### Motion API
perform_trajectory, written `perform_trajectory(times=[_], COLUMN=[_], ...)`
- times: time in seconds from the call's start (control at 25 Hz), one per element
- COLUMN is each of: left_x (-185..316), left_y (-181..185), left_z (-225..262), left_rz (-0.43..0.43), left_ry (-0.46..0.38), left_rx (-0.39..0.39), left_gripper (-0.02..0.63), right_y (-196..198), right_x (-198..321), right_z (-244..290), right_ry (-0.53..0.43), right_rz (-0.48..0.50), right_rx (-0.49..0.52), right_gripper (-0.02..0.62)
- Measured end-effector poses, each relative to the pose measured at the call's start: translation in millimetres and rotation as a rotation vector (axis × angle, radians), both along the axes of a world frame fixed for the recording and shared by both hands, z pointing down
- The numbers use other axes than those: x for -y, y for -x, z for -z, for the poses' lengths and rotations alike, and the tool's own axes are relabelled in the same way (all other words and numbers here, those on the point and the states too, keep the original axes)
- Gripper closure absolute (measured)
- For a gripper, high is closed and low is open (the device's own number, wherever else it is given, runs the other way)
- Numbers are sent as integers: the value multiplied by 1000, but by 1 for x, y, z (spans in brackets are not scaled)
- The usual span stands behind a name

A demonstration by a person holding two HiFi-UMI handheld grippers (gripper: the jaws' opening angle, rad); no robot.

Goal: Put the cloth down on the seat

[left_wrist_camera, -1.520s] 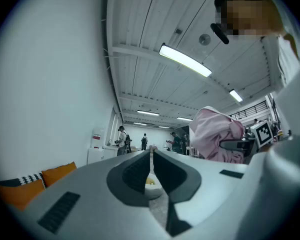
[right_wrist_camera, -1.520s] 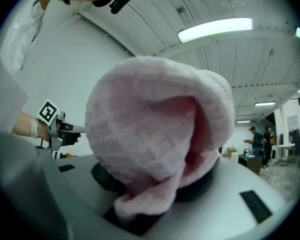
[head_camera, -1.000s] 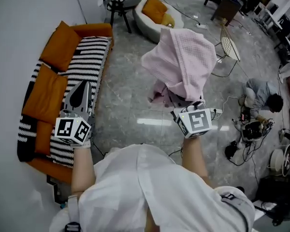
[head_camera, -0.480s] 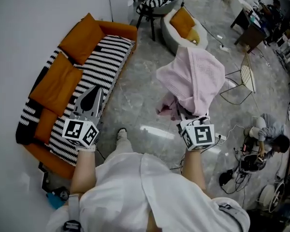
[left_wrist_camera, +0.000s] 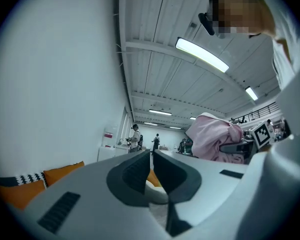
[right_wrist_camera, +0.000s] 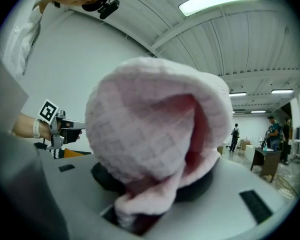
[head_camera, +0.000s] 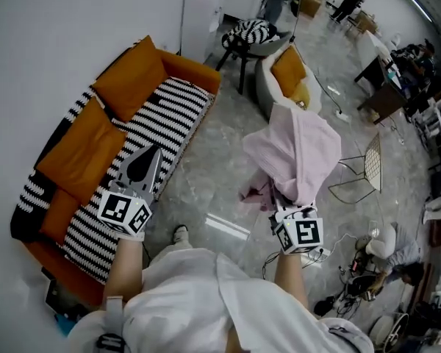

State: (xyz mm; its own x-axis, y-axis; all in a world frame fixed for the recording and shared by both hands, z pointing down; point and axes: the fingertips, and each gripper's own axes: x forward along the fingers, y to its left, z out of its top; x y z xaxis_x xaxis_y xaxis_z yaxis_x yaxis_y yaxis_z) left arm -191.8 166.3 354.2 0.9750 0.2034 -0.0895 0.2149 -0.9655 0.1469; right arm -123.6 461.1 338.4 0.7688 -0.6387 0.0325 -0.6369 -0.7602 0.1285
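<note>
A pink waffle-weave cloth (head_camera: 301,149) hangs bunched over my right gripper (head_camera: 285,203), which is shut on it above the marble floor. In the right gripper view the cloth (right_wrist_camera: 155,129) drapes over both jaws and hides the fingertips. The sofa's black-and-white striped seat (head_camera: 165,120) lies to the left, with orange cushions (head_camera: 77,153) along its back. My left gripper (head_camera: 151,153) is held over the seat's front edge. Its jaws (left_wrist_camera: 151,156) are shut with nothing between them. The cloth (left_wrist_camera: 212,136) also shows at the right of the left gripper view.
A round pale chair with an orange cushion (head_camera: 290,72) and a striped dark stool (head_camera: 250,34) stand beyond the sofa. A wire chair (head_camera: 360,171) is at the right. A person (head_camera: 393,252) crouches on the floor among cables at lower right. A white cabinet (head_camera: 202,13) stands by the wall.
The person has stepped forward, a shoe now showing on the floor, and the sofa sits closer to the middle of the head view. Both grippers keep their state; the cloth stays held.
</note>
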Motion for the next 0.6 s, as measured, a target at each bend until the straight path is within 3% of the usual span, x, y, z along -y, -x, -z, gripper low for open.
perform_trajectory(times=[0.24,0.6], left_x=[61,103], left_y=[-45,-88], left_z=[-3,-28], left_rz=[-2,49], left_ry=[7,45], left_rx=[7,49], left_gripper=[574,574], right_y=[-44,-110], right_x=[57,113], right_z=[1,-14], right_ry=[1,41], right_rz=[18,105], right_rx=[27,67], right_gripper=[388,388])
